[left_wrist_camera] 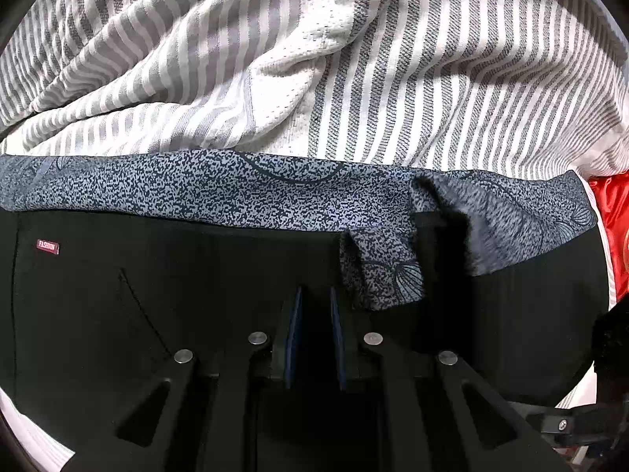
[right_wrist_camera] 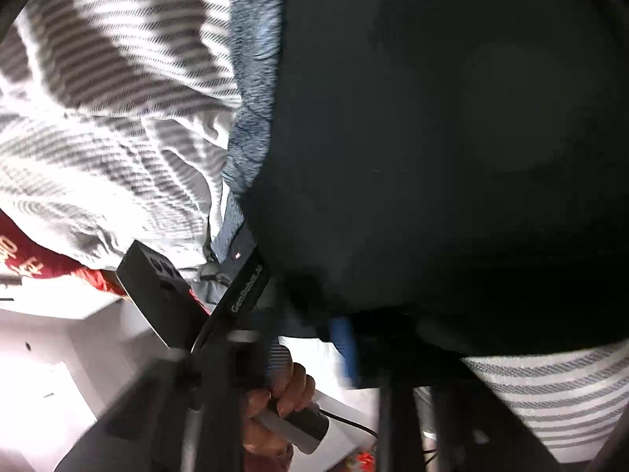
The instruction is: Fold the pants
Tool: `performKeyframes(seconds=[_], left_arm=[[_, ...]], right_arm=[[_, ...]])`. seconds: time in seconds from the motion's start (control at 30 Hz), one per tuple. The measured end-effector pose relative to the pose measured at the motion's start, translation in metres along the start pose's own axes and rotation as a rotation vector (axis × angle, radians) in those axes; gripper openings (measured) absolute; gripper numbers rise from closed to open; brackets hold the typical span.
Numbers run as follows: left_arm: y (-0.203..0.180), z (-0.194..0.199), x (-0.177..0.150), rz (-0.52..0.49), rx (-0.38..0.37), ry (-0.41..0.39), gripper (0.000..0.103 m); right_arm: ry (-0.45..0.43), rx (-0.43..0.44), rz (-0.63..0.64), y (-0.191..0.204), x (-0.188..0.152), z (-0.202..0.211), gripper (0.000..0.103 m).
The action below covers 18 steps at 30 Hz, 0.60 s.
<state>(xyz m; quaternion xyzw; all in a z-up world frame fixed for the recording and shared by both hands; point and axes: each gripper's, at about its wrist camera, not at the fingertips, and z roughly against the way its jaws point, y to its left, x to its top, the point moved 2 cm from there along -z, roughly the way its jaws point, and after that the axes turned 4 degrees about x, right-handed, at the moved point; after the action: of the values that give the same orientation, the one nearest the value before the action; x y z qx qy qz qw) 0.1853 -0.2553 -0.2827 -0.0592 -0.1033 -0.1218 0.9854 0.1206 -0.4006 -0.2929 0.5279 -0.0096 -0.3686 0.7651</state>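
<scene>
Black pants [left_wrist_camera: 157,295] lie on a striped sheet, the speckled blue waistband lining [left_wrist_camera: 196,192] turned out along the top edge and a red FASHION tag [left_wrist_camera: 48,246] at the left. My left gripper [left_wrist_camera: 315,299] points down onto them, its blue pads close together with black cloth pinched between. The right wrist view is blurred. There the pants [right_wrist_camera: 432,157] fill the upper right and their lower edge hangs into my right gripper [right_wrist_camera: 310,346], where one blue pad [right_wrist_camera: 346,350] lies against the cloth. A hand [right_wrist_camera: 283,393] holds the other tool's handle.
The grey-and-white striped sheet [left_wrist_camera: 432,78] is rumpled beyond the waistband. A red cloth [left_wrist_camera: 613,228] lies at the right edge of the bed. The other tool's black housing [right_wrist_camera: 157,291] sits by the pants' corner, with a cable [right_wrist_camera: 354,426] trailing below.
</scene>
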Motion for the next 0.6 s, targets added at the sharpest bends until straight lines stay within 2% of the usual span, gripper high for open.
performKeyframes(seconds=[0.07, 0.2, 0.33, 0.47, 0.5, 0.53, 0.57, 0.6], left_arm=[[0.0, -0.002, 0.001, -0.006, 0.005, 0.0, 0.017], [-0.003, -0.006, 0.007, -0.006, 0.009, 0.0, 0.017], [-0.007, -0.003, 0.005, -0.006, 0.013, -0.007, 0.017], [-0.008, -0.001, 0.004, -0.001, 0.026, 0.002, 0.017], [-0.007, 0.001, 0.004, 0.006, 0.038, 0.007, 0.017], [-0.006, 0.006, 0.003, 0.013, 0.048, 0.006, 0.017], [-0.003, 0.012, 0.002, 0.023, 0.053, -0.003, 0.017], [-0.001, 0.019, 0.001, 0.031, 0.053, -0.011, 0.017]], right_arm=[[0.017, 0.033, 0.035, 0.006, -0.006, 0.006, 0.009], [0.054, -0.008, 0.119, 0.015, -0.022, 0.023, 0.009], [0.065, -0.068, 0.093, -0.003, -0.024, 0.019, 0.009], [0.089, -0.086, 0.092, -0.009, -0.017, 0.013, 0.012], [0.104, -0.089, 0.101, -0.006, -0.017, 0.014, 0.017], [0.136, -0.097, 0.122, 0.002, -0.018, 0.018, 0.032], [0.15, -0.116, 0.144, 0.008, -0.022, 0.022, 0.057], [0.156, -0.143, 0.174, 0.013, -0.025, 0.027, 0.069]])
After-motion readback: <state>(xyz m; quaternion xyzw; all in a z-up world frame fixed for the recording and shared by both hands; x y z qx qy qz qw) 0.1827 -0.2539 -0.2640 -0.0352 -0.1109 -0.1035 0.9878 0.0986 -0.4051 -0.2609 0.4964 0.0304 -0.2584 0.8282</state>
